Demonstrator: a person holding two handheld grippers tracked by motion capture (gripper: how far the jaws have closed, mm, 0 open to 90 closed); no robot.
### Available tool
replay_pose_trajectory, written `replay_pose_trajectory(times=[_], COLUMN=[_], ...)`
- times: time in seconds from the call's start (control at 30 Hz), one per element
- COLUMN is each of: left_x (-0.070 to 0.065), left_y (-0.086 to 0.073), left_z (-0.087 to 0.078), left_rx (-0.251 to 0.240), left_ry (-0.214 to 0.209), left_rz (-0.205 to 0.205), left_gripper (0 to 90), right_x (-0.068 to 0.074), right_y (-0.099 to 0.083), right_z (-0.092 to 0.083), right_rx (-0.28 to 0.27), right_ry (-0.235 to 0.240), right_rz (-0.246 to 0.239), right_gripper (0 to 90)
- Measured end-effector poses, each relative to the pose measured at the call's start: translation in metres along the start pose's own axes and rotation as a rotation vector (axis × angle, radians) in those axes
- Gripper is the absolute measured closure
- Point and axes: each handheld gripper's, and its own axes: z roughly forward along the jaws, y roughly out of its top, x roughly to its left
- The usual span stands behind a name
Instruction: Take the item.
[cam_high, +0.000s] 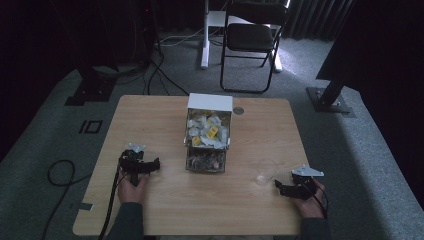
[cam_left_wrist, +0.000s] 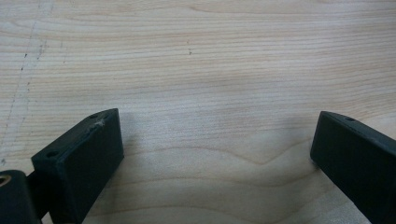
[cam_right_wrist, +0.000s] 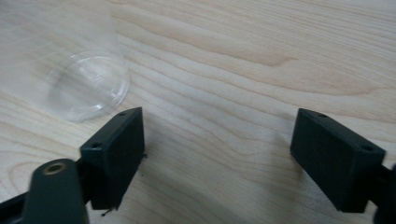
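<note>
Two grippers low on the table (cam_high: 150, 210) from the high view: left gripper (cam_high: 155, 164) near the left edge, right gripper (cam_high: 278, 187) near the right edge, bare wood around both. Clear cup (cam_high: 264, 171) upright just beside the right gripper, box of packets (cam_high: 209, 131) mid-table.

Left gripper view: jaws spread wide over bare wood, nothing between.

Right gripper view: jaws wide apart, empty; transparent cup (cam_right_wrist: 74, 70) beyond the left jaw, untouched.

No readable text anywhere; packets in the white box (cam_high: 209, 101) bore print (too small to make out).
</note>
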Motion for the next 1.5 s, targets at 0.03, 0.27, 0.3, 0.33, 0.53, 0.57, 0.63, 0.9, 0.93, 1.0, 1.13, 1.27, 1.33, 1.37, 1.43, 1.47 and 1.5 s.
replay_pose_trajectory(times=[0.03, 0.27, 0.3, 0.33, 0.53, 0.57, 0.63, 0.9, 0.93, 1.0, 1.13, 1.27, 1.33, 1.37, 1.43, 1.47, 1.5], left_x=[0.000, 0.000, 0.000, 0.000, 0.000, 0.000, 0.000, 0.000, 0.000, 0.000, 0.000, 0.000, 0.000, 0.000, 0.000, 0.000, 0.000], left_y=[0.000, 0.000, 0.000, 0.000, 0.000, 0.000, 0.000, 0.000, 0.000, 0.000, 0.000, 0.000, 0.000, 0.000, 0.000, 0.000, 0.000], left_z=[0.000, 0.000, 0.000, 0.000, 0.000, 0.000, 0.000, 0.000, 0.000, 0.000, 0.000, 0.000, 0.000, 0.000, 0.000, 0.000, 0.000], left_rx=[0.000, 0.000, 0.000, 0.000, 0.000, 0.000, 0.000, 0.000, 0.000, 0.000, 0.000, 0.000, 0.000, 0.000, 0.000, 0.000, 0.000], left_ry=[0.000, 0.000, 0.000, 0.000, 0.000, 0.000, 0.000, 0.000, 0.000, 0.000, 0.000, 0.000, 0.000, 0.000, 0.000, 0.000, 0.000], left_rz=[0.000, 0.000, 0.000, 0.000, 0.000, 0.000, 0.000, 0.000, 0.000, 0.000, 0.000, 0.000, 0.000, 0.000, 0.000, 0.000, 0.000], left_gripper=[3.0, 3.0, 3.0, 3.0, 3.0, 3.0, 3.0, 3.0, 3.0, 3.0, 3.0, 3.0, 3.0, 3.0, 3.0, 3.0, 3.0], right_x=[0.000, 0.001, 0.001, 0.001, 0.004, 0.005, 0.008, 0.016, 0.017, 0.019, 0.020, 0.022, 0.024, 0.024, 0.029, 0.030, 0.030], right_y=[0.000, 0.000, 0.001, 0.002, 0.007, 0.009, 0.012, 0.023, 0.024, 0.027, 0.031, 0.036, 0.038, 0.038, 0.042, 0.043, 0.043], right_z=[0.000, -0.005, -0.007, -0.008, -0.021, -0.025, -0.031, -0.044, -0.046, -0.049, -0.056, -0.061, -0.063, -0.063, -0.065, -0.065, -0.065], right_rx=[0.000, -0.018, -0.023, -0.024, -0.061, -0.078, -0.101, -0.158, -0.158, -0.165, -0.187, -0.217, -0.223, -0.223, -0.230, -0.234, -0.234], right_ry=[-0.001, 0.004, -0.005, -0.011, -0.042, -0.040, -0.027, -0.022, -0.020, -0.023, -0.026, -0.013, -0.011, -0.011, -0.006, -0.001, -0.001], right_rz=[0.001, 0.010, 0.009, 0.010, 0.018, 0.015, 0.012, -0.010, -0.016, -0.023, -0.029, -0.027, -0.030, -0.030, -0.042, -0.044, -0.044], right_gripper=[17.0, 32.3, 34.2, 36.1, 45.4, 45.7, 45.6, 47.1, 47.6, 49.0, 50.4, 52.4, 52.5, 52.5, 52.7, 52.7, 52.7])
